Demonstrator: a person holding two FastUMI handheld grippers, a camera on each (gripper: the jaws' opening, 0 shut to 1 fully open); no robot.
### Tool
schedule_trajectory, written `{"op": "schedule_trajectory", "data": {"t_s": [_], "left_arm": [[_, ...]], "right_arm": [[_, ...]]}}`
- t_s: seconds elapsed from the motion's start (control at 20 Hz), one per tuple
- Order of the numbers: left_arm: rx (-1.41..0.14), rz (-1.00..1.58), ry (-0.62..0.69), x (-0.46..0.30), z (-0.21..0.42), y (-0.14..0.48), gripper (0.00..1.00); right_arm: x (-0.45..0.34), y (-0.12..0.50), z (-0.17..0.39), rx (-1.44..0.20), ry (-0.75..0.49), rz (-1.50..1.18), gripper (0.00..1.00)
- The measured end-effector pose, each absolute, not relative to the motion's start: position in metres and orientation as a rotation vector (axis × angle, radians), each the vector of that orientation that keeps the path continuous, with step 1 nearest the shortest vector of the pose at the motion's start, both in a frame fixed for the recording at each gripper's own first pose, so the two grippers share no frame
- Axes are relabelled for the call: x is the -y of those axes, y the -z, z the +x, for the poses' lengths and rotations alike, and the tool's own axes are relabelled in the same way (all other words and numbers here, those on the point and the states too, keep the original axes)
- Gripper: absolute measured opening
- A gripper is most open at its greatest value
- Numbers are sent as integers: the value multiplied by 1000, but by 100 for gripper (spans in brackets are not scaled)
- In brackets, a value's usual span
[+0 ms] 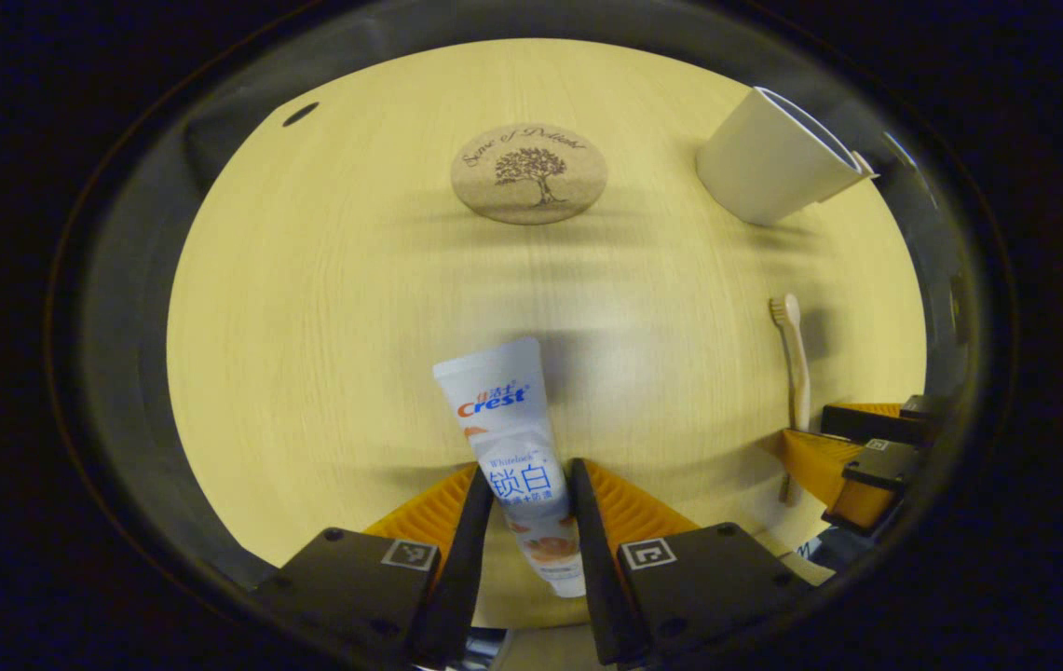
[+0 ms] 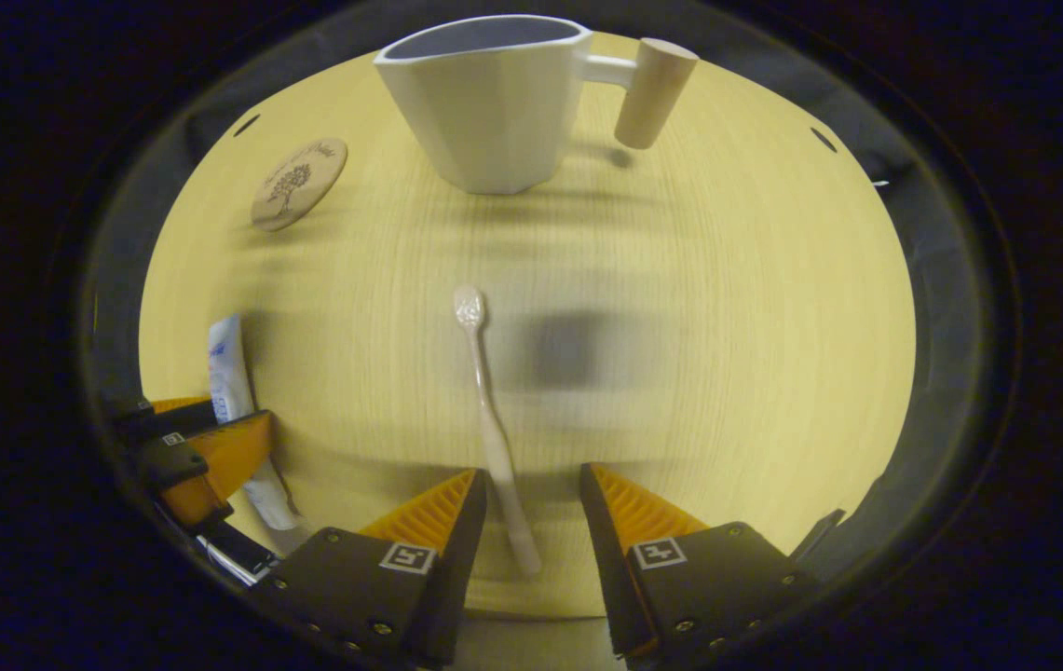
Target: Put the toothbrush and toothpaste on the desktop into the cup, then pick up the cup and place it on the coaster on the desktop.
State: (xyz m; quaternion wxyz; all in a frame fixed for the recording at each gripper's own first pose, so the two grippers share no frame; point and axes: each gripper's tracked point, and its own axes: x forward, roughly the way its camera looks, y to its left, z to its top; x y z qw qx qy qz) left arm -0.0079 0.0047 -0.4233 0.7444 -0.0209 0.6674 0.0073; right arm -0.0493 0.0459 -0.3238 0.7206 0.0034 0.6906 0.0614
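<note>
Your left gripper (image 1: 531, 522) has its two fingers on either side of the toothpaste (image 1: 517, 447), close against the tube's lower half; they look to be touching it, but whether they truly press it I cannot tell. The tube lies flat on the tabletop (image 1: 326, 326), near the edge closest to you, its flat crimped end pointing away toward the coaster (image 1: 529, 173), which lies well beyond it toward the far edge. Your right gripper (image 2: 531, 522) stands apart — its fingers straddle the handle end of the toothbrush (image 2: 492, 429), the handle just beside the left finger with a clear gap to the other, so nothing is gripped there yet. The brush lies flat with its bristle head pointing toward the cup (image 2: 484, 102), which stands upright near the far edge, its stub handle to the right, and looks to be empty. The coaster lies apart from the cup, off to its left. So the work is at its first step: both things are lined up for a grasp, neither lifted. Next, close firmly on each, then lift and tip each toward upright before lowering it into the cup — take them one at a time, since the mouth is narrow and a nudge could slide or tip the cup.
</note>
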Motion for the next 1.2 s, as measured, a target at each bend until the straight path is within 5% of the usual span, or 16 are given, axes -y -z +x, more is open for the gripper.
{"op": "schedule_trajectory", "data": {"t_s": [0.1,0.15,0.3,0.35,0.55,0.9,1.2], "left_arm": [[-1461,-45,-15,-5,-9,422,50],[-1464,-44,-18,-6,-11,421,50],[-1462,-52,-22,-6,-10,423,39],[-1460,-51,-20,-6,-10,424,34],[-1445,-94,-39,-7,-4,420,19],[-1376,-260,-59,-14,21,391,20],[-1055,-175,-17,-26,83,323,18]], "right_arm": [[-38,322,-46,-1518,-113,1,61],[-40,324,-49,-1521,-97,25,31],[-30,317,-47,-1498,-62,57,25],[-31,324,-47,-1508,-56,77,4],[-32,325,-46,-1505,-61,105,5],[-31,303,-58,-1468,-76,196,2],[-23,229,-16,-1222,-76,329,1]]}}
